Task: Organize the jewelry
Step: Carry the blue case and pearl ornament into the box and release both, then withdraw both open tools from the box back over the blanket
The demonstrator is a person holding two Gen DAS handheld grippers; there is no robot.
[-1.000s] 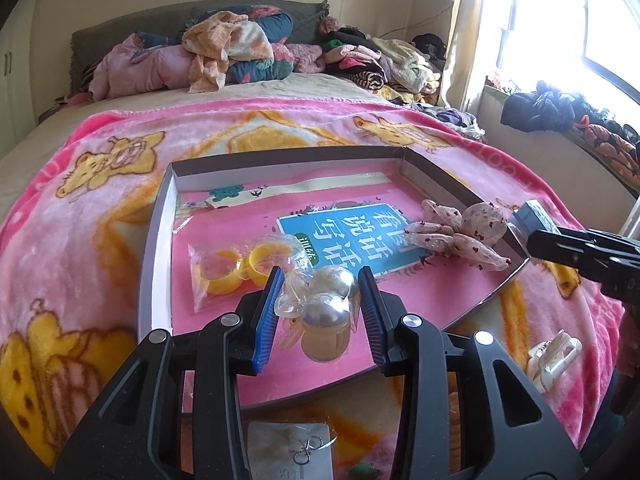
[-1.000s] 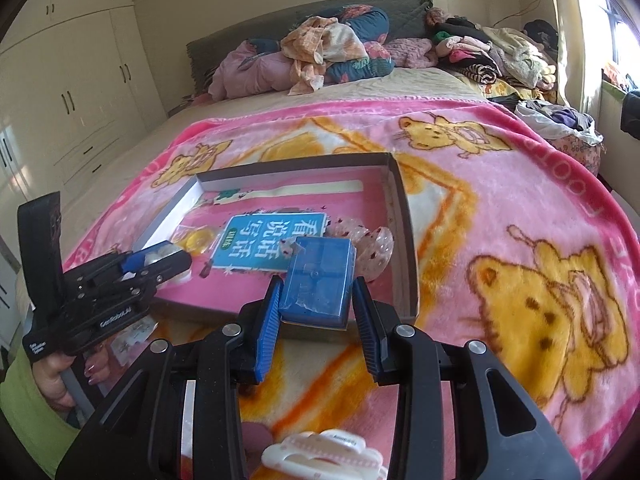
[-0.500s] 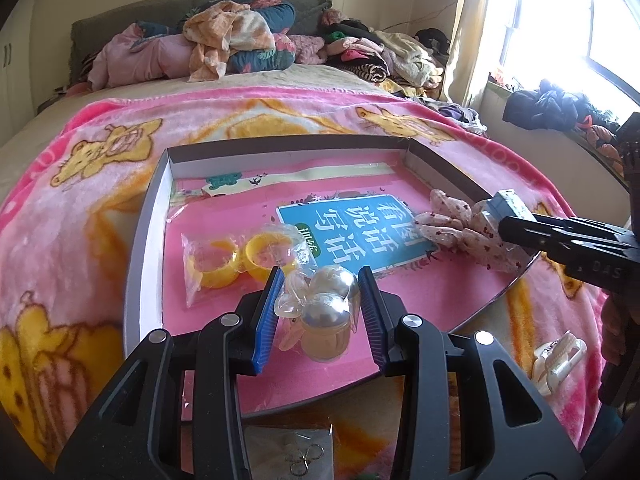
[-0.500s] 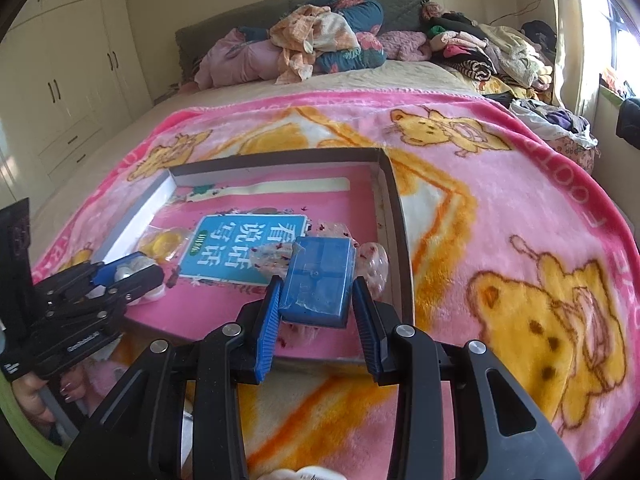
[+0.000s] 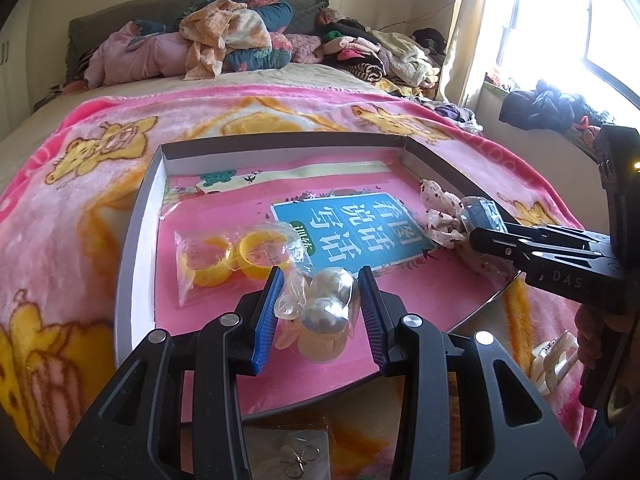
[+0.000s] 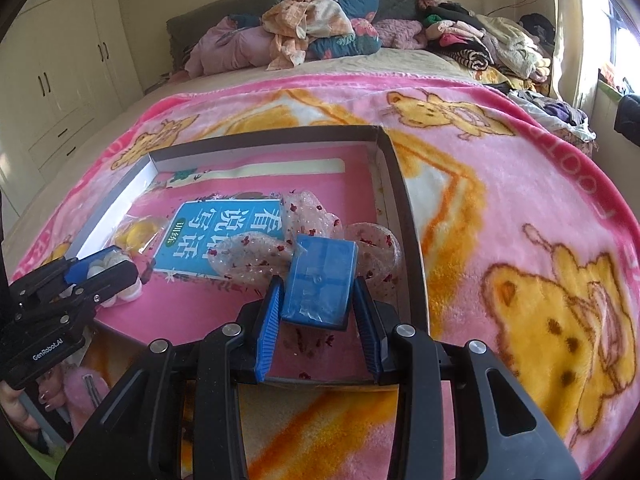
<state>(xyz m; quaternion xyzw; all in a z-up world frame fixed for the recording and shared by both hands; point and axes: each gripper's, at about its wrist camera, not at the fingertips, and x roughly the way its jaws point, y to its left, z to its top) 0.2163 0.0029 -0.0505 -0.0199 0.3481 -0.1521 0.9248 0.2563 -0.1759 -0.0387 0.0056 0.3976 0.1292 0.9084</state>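
My left gripper (image 5: 318, 312) is shut on a clear bag of large pearl beads (image 5: 326, 308), held over the near part of the shallow grey box (image 5: 132, 240) on the bed. My right gripper (image 6: 318, 300) is shut on a small blue case (image 6: 320, 280), held over the box's near right corner above a speckled fabric scrunchie (image 6: 256, 254). A bag of yellow rings (image 5: 224, 256) lies in the box left of a teal booklet (image 5: 352, 228). The right gripper shows in the left wrist view (image 5: 480, 236), and the left gripper in the right wrist view (image 6: 100, 276).
A pink bear-print blanket (image 6: 520, 208) covers the bed. A white hair claw (image 5: 556, 360) lies right of the box. A card with earrings (image 5: 296, 456) lies in front of the box. Clothes (image 6: 320, 28) are piled at the headboard. Wardrobes (image 6: 60, 80) stand left.
Both grippers have moved forward over the box with their loads. The blue case is now above the scrunchie inside the box's right corner.
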